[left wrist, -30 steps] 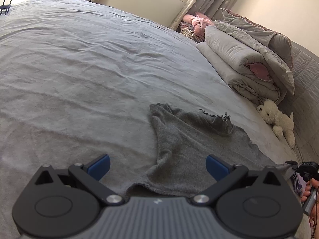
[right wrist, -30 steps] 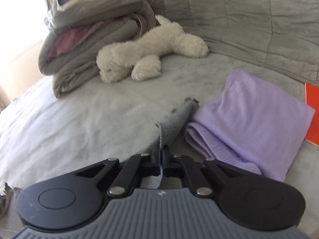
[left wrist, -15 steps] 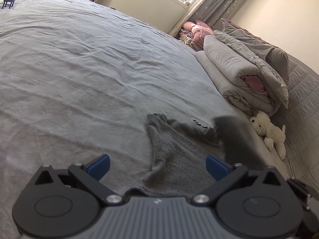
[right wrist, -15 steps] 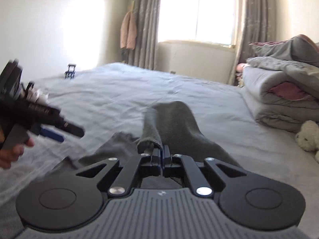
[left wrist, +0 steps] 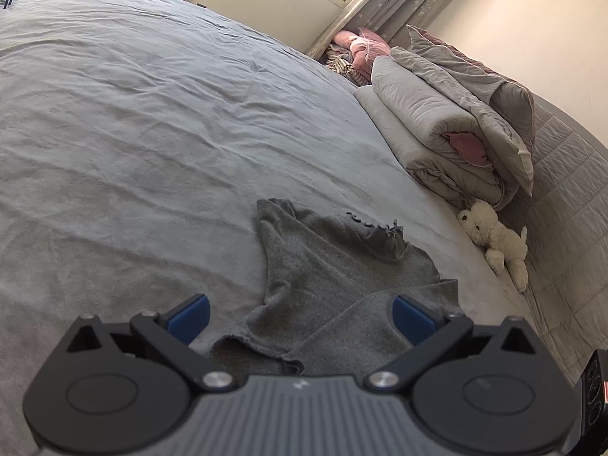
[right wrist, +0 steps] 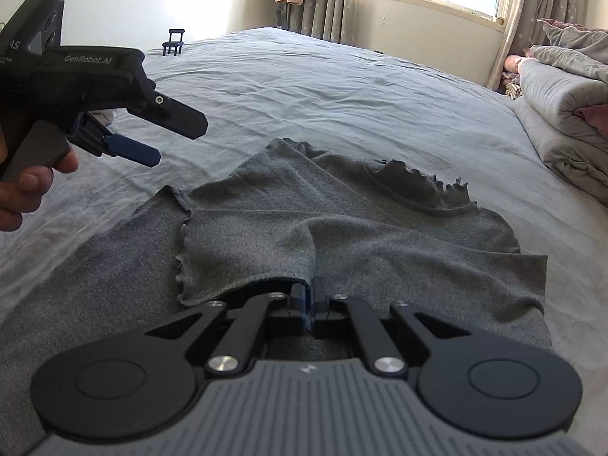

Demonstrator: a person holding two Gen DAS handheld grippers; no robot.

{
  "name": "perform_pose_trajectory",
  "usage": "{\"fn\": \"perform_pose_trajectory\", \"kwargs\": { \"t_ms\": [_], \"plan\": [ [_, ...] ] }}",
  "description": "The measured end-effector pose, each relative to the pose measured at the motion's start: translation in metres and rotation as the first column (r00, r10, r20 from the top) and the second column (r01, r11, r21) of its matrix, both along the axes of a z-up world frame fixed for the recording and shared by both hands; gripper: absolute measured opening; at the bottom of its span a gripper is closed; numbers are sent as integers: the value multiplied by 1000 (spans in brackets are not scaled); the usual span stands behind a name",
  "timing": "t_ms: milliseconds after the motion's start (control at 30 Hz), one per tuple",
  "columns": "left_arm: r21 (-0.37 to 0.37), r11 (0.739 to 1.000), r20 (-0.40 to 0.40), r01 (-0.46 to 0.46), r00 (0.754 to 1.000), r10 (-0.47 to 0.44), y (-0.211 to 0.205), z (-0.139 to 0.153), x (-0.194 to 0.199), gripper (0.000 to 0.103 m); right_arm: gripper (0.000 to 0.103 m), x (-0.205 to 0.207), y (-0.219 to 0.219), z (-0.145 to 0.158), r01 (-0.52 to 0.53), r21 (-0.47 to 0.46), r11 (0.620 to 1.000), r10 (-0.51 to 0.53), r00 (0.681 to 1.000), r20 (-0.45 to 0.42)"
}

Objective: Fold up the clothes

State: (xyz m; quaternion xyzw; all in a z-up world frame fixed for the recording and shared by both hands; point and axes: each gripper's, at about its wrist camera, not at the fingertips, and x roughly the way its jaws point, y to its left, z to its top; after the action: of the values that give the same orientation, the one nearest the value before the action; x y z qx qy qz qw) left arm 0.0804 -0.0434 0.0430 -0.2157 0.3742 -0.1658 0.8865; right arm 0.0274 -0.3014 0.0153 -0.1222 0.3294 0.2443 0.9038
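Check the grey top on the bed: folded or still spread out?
Partly folded. One sleeve of the grey top lies doubled across its body; the rest lies spread, rumpled, on the bed. The right tongs are opening at that sleeve's cuff.

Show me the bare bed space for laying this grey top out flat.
Free: the wide bedsheet beyond the grey top, toward the window wall. Crowded: the side with the folded duvets and the plush toy, and near the open left gripper.
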Motion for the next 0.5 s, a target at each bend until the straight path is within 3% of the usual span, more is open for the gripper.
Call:
{"fn": "perform_pose_trajectory", "kwargs": {
  "t_ms": [67,267,400,467,500],
  "plan": [
    [24,1000,9,11,1000,-11,-4,1,-2,102,11,-3,0,0,-24,18,1000,24,1000,-19],
    [86,995,-21,42,999,-40,-15,-1,-6,102,11,1,-2,-1,-7,10,1000,8,999,-35],
    [128,991,-46,27,999,-21,-17,-6,-6,102,11,-8,10,1,-22,-70,997,27,997,70],
    [120,993,-61,18,998,-10,-13,-8,-5,102,28,-17,23,-4,-44,-152,987,67,987,147],
    [110,994,-71,13,997,-5,-11,-8,-5,102,55,-22,31,-10,-49,-223,974,96,975,203]
  ]
}}
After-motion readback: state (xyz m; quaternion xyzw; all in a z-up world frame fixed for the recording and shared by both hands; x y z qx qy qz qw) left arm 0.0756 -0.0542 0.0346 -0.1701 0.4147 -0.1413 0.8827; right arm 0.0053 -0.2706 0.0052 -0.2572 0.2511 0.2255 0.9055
